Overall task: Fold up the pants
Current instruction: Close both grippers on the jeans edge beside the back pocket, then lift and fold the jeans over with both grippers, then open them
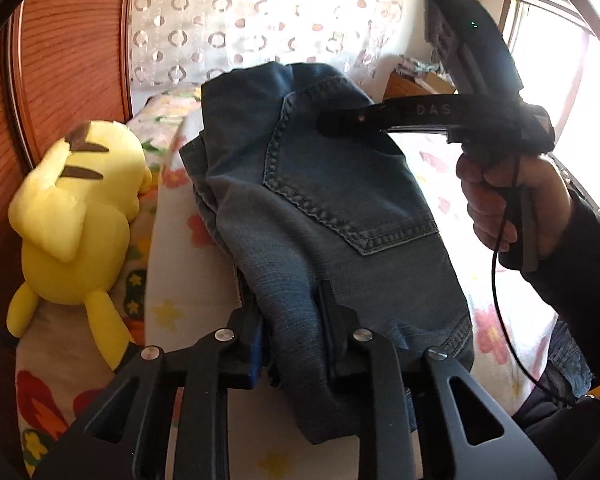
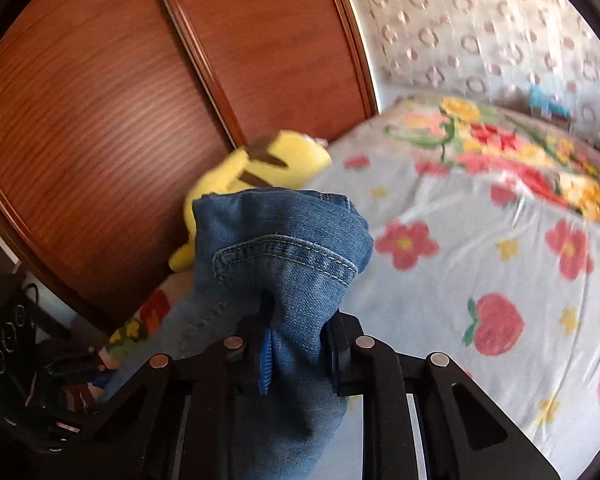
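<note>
From my left wrist, my left gripper is clamped on a bunched fold of the jeans, which lie in a heap on the bed, back pocket up. My right gripper reaches in from the right with its tip on the far part of the denim, my right hand around its handle and a black cord hanging from it. A yellow plush lies at the left, against the wooden door, just beside the jeans. A patterned curtain hangs at the far side, a bright window far right. From my right wrist, that gripper is clamped on jeans too, the cloth humped up over its fingers and hiding part of the plush behind. The flowered bed spreads to the right; the door fills the left, dark clutter near left.
</note>
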{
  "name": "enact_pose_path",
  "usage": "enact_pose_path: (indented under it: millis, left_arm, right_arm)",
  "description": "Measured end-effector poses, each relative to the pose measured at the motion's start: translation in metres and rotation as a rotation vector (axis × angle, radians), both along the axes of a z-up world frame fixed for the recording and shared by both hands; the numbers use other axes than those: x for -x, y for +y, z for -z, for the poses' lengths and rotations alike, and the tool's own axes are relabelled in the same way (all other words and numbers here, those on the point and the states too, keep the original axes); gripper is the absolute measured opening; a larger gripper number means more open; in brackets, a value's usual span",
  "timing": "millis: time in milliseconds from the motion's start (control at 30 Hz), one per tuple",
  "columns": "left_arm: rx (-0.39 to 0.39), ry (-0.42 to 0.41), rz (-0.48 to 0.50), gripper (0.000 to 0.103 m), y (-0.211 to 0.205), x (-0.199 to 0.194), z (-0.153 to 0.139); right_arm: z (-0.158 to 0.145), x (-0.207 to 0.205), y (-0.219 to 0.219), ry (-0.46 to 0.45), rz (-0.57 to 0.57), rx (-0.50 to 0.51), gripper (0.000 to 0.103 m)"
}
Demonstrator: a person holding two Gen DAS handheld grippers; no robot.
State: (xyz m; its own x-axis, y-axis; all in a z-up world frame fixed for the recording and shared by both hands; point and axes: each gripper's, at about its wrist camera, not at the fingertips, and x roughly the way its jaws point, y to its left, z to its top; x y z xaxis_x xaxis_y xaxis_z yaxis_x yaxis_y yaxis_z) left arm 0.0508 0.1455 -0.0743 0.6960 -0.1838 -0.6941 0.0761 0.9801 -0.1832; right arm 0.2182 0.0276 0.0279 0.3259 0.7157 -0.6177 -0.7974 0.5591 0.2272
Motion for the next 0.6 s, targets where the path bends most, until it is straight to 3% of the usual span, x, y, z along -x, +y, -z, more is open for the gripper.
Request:
enact_pose_path:
  millis: [133, 300, 600]
  left_arm:
    - [-0.011, -0.061, -0.010, 0.023, 0.009, 0.000, -0.025]
    - [-0.056, -0.105, -0.009, 0.023, 0.025, -0.025, -0.042]
    - [-0.129, -0.090, 0.025, 0.023, 0.050, -0.099, -0.036]
  right_arm:
    - [-0.028, 0.005, 0.000, -0.071, -0.008, -0.042, 0.021]
    - [-0.047, -0.019, 0.009, -0.105, 0.004, -0.079, 0.021]
    - [-0.039, -0.069, 0.043, -0.150, 0.062, -0.076, 0.021]
